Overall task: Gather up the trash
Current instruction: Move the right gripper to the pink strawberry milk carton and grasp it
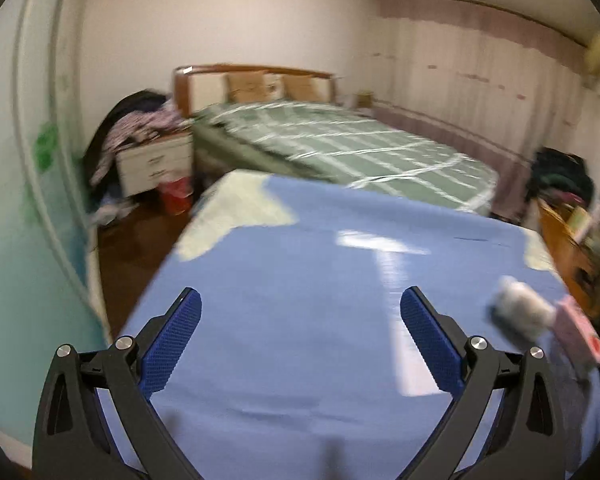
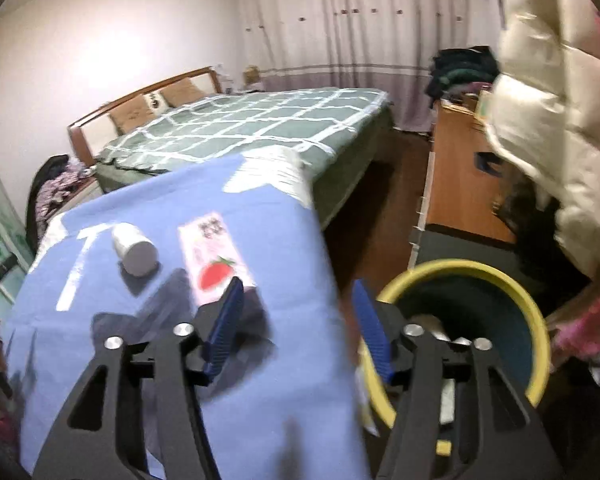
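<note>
1. Hovering over the blue-covered bench, the left claw is standing released, with its blue pads spread wide and nothing between them.
2. Hanging above the bench's right edge, the right claw is also standing released and empty; one finger is over the cloth, the other is over the bin.
3. Two pieces of trash are lying on the bench: one white bottle tipped on its side, and one pink carton with a red fruit picture lying flat just beside it.
4. Both pieces are sitting near the bench's right side, well apart from the left claw and just ahead of the right claw.
5. One yellow-rimmed bin is standing on the floor against that same side, probably placed there to keep the carry short.
6. Something pale is lying inside the bin; blur is making it unidentifiable.
7. Judging from this layout, the right claw is the better placed for the carton.
</note>
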{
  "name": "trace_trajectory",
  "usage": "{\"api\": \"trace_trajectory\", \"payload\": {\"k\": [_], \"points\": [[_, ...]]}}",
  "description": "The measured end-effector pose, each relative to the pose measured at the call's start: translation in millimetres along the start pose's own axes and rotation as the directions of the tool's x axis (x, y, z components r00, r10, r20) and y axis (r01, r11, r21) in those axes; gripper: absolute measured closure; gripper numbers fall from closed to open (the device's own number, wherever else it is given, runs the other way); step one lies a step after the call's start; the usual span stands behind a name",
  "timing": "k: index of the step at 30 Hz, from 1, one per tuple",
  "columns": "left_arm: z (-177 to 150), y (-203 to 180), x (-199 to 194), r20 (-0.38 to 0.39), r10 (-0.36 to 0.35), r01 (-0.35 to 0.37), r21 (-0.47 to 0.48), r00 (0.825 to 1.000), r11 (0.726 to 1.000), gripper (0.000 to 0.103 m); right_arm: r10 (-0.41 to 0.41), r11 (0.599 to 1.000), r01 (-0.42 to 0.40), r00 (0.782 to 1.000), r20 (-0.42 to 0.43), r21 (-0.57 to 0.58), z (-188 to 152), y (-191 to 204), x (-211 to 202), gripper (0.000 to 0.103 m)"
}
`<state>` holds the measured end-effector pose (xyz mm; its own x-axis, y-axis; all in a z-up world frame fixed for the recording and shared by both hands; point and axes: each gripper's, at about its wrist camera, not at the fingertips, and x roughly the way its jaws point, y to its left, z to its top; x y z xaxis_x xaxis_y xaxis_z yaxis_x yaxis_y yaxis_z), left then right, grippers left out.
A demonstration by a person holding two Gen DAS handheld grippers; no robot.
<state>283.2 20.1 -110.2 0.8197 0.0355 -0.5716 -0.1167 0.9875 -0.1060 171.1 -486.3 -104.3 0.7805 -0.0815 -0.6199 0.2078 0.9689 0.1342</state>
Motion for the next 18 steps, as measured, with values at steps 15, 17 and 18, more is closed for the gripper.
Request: {"api": "trace_trajectory", "payload": {"k": [15, 17, 18], "points": [[-14.0, 3.9, 17.7, -0.067, 0.052, -0.052, 0.008, 0.996, 0.999, 0.005, 0.038, 0.994, -0.046, 0.995, -0.087, -0.095, 4.8, 52.0, 71.9, 0.041], [-14.2, 2.8, 18.1, -0.069, 0.054, -0.053, 0.011, 0.996, 0.999, 0.005, 0.029, 0.995, -0.037, 0.996, -0.087, -0.090, 3.2, 52.1, 75.4, 0.038], [-13.7, 2.8, 19.0, -0.068, 0.053, -0.053, 0.011, 0.996, 0.999, 0.005, 0.035, 0.995, -0.043, 0.995, -0.093, -0.087, 2.1, 52.4, 78.1, 0.038]]}}
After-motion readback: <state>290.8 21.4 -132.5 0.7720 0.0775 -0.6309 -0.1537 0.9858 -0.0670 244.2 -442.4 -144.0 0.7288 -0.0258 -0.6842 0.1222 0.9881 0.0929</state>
